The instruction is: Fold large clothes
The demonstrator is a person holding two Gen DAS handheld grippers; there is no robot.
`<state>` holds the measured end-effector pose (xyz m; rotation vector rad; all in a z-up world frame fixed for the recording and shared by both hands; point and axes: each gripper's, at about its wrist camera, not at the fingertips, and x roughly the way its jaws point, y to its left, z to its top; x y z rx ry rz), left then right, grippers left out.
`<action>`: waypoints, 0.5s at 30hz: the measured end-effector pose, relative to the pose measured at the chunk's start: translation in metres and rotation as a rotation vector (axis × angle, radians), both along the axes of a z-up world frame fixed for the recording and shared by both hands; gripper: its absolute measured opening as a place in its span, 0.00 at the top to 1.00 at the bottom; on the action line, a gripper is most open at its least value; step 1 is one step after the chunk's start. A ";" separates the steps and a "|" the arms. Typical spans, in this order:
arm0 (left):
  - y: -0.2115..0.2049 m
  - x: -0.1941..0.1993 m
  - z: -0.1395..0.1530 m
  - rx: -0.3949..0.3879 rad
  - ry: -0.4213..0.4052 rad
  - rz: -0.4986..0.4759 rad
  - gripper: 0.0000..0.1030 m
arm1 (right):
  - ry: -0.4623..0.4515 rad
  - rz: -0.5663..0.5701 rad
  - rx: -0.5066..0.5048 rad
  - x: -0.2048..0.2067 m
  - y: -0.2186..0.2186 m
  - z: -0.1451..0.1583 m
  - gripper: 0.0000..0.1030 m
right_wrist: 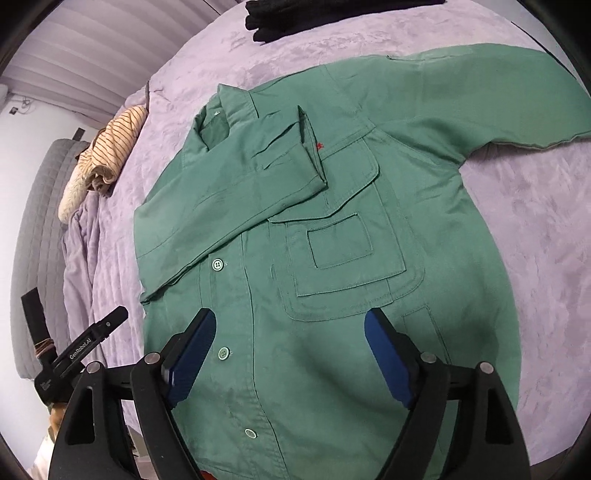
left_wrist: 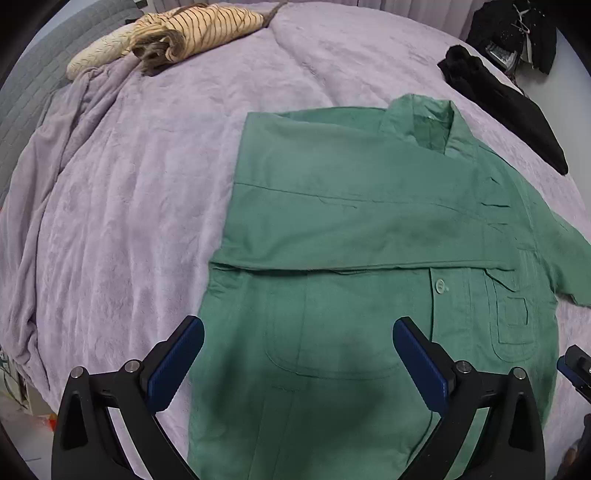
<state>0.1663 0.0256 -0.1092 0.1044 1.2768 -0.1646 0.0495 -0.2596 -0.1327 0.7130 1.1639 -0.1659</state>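
Observation:
A large green button-up jacket [left_wrist: 369, 229] lies front up on a lilac blanket [left_wrist: 140, 206], collar at the far end. Its left sleeve is folded across the chest [right_wrist: 236, 192]. Its right sleeve [right_wrist: 480, 92] stretches out flat to the side. My left gripper [left_wrist: 297, 350] is open and empty, hovering over the jacket's lower left part. My right gripper [right_wrist: 288, 343] is open and empty, hovering over the lower front beside the chest pocket [right_wrist: 347, 251]. The right gripper's edge shows in the left wrist view [left_wrist: 576, 369], and the left gripper shows in the right wrist view [right_wrist: 81, 354].
A rolled striped beige garment [left_wrist: 184, 33] lies at the far left of the bed, also seen in the right wrist view [right_wrist: 107, 155]. A black garment [left_wrist: 502, 107] lies at the far right. A grey headboard [right_wrist: 40, 236] stands on the left side.

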 end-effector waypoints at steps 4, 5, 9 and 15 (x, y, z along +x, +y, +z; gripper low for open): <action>-0.023 -0.027 0.018 -0.001 -0.008 -0.052 0.00 | -0.035 0.015 0.036 -0.003 0.000 0.008 0.00; -0.028 -0.031 0.021 -0.005 -0.006 -0.064 0.00 | -0.040 0.017 0.050 -0.004 -0.001 0.009 0.00; -0.048 -0.041 0.029 -0.016 0.005 -0.095 0.00 | -0.024 0.006 0.093 -0.009 -0.012 0.006 0.00; -0.074 -0.047 0.029 -0.015 0.031 -0.125 0.00 | -0.005 -0.011 0.126 -0.021 -0.031 0.004 0.00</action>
